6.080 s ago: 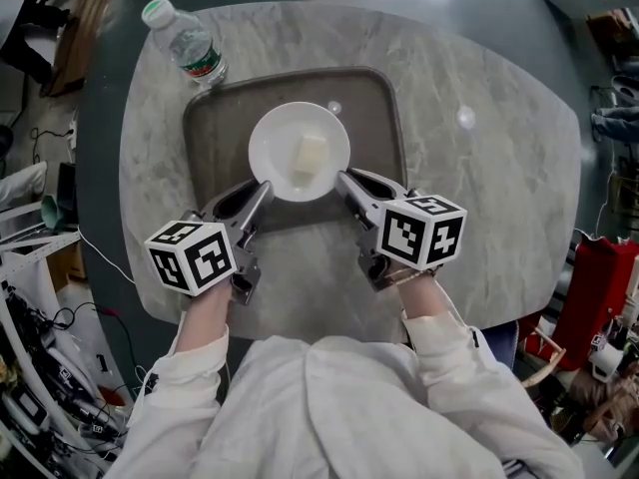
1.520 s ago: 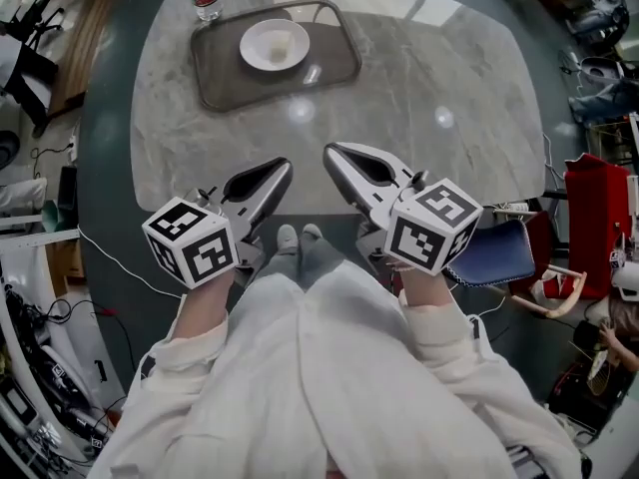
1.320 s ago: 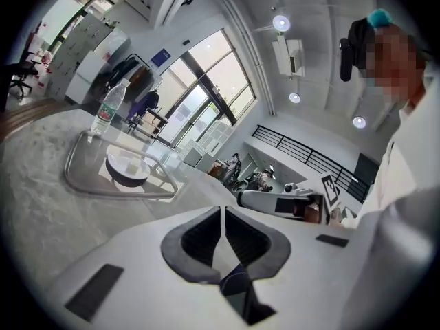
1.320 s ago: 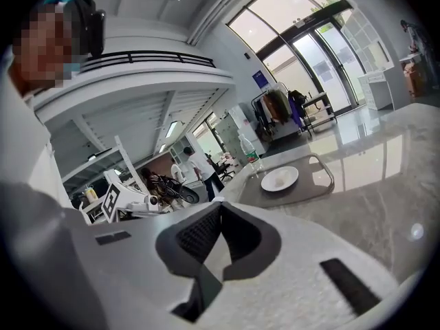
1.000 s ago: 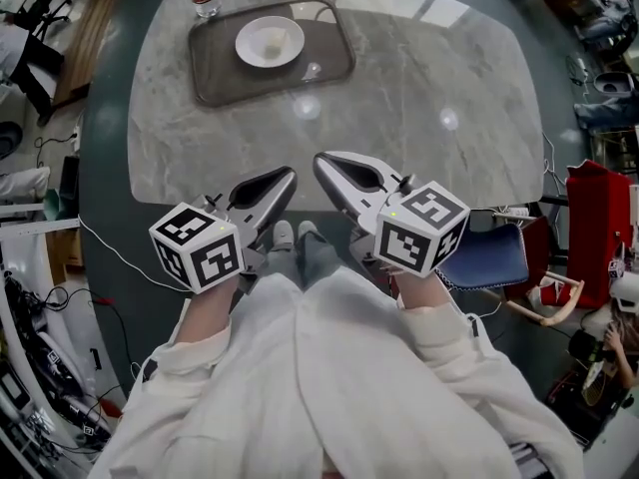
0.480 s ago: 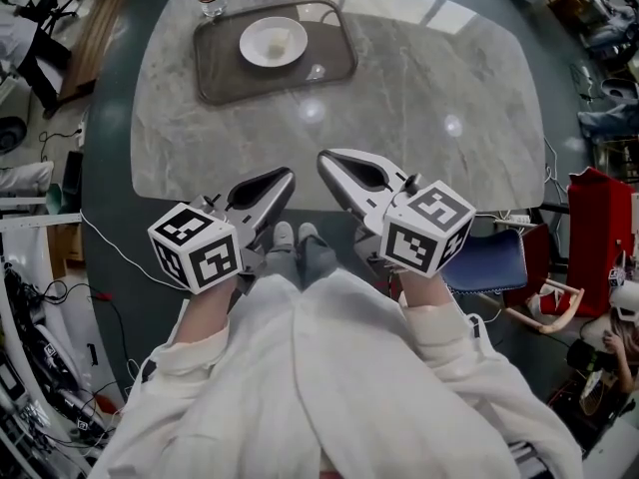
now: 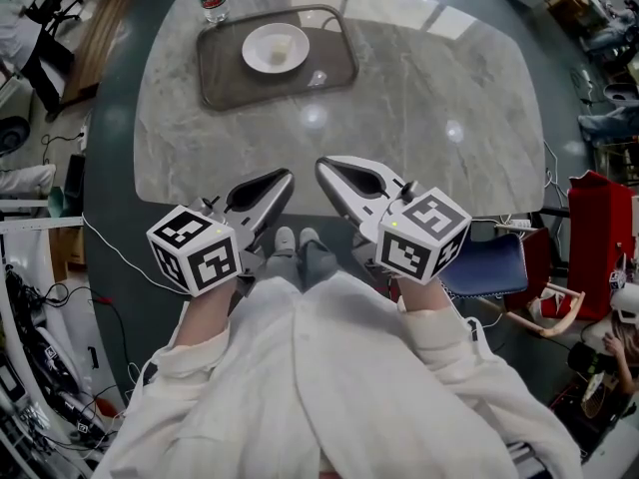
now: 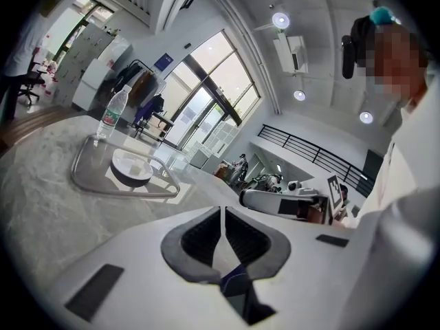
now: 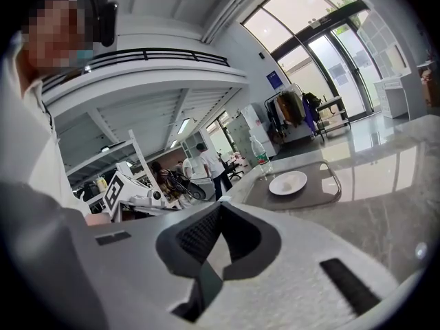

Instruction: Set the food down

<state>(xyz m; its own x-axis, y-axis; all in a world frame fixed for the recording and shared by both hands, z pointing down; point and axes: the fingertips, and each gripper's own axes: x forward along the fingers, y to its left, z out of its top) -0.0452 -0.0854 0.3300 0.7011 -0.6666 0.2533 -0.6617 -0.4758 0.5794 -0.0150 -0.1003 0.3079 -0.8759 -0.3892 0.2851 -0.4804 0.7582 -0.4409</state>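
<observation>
The marble table [image 7: 419,118] bears the plate [image 7: 262,58] with food [image 7: 283,47] far ahead of my jaws, so my left gripper [image 7: 284,178] and right gripper [image 7: 324,165], both closed and empty, should hold back.

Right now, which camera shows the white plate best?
The head view: it looks down on the whole plate, with the pale food on it. The left gripper view shows the plate low and side-on; the right gripper view, a small flat oval.
</observation>
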